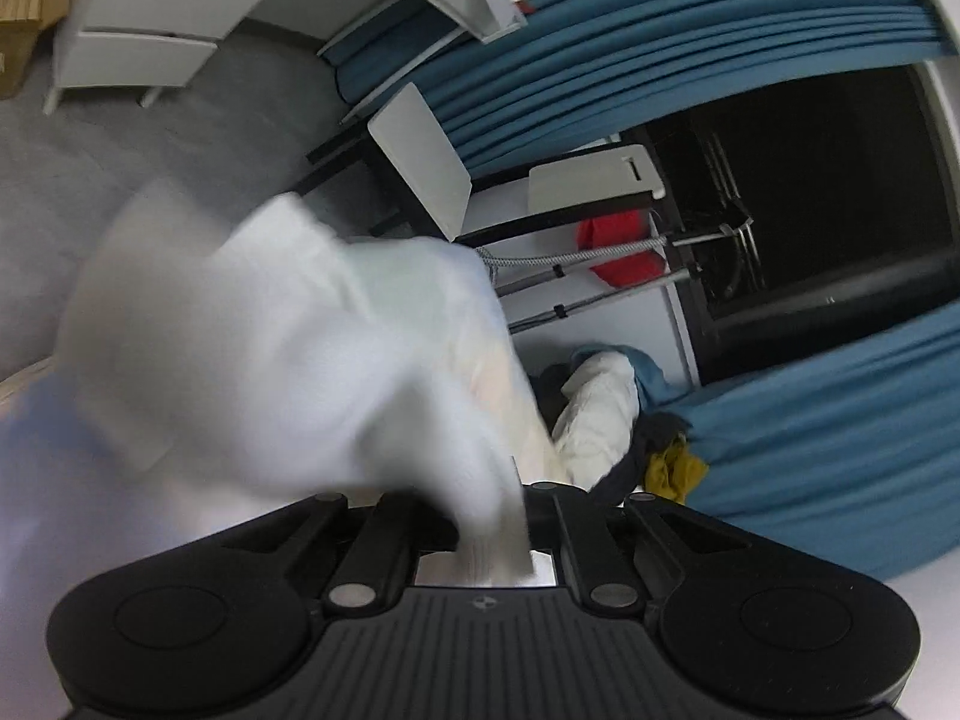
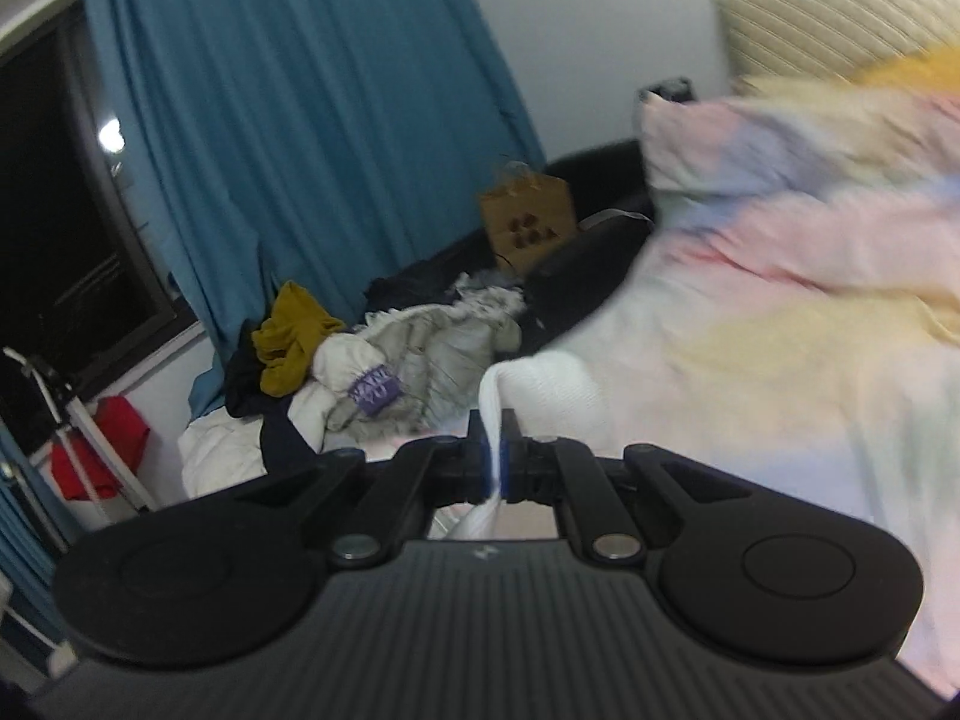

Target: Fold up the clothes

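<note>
Both grippers, left gripper (image 1: 495, 516) and right gripper (image 2: 494, 456), clamp the white garment (image 1: 288, 348); best keep it taut and level, clear of the clothes pile (image 2: 384, 354).

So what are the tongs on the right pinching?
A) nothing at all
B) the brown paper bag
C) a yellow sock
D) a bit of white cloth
D: the right tongs are shut on a fold of the white cloth, which runs up between their blue pads; the mustard garment and the paper bag lie farther off, untouched.
</note>
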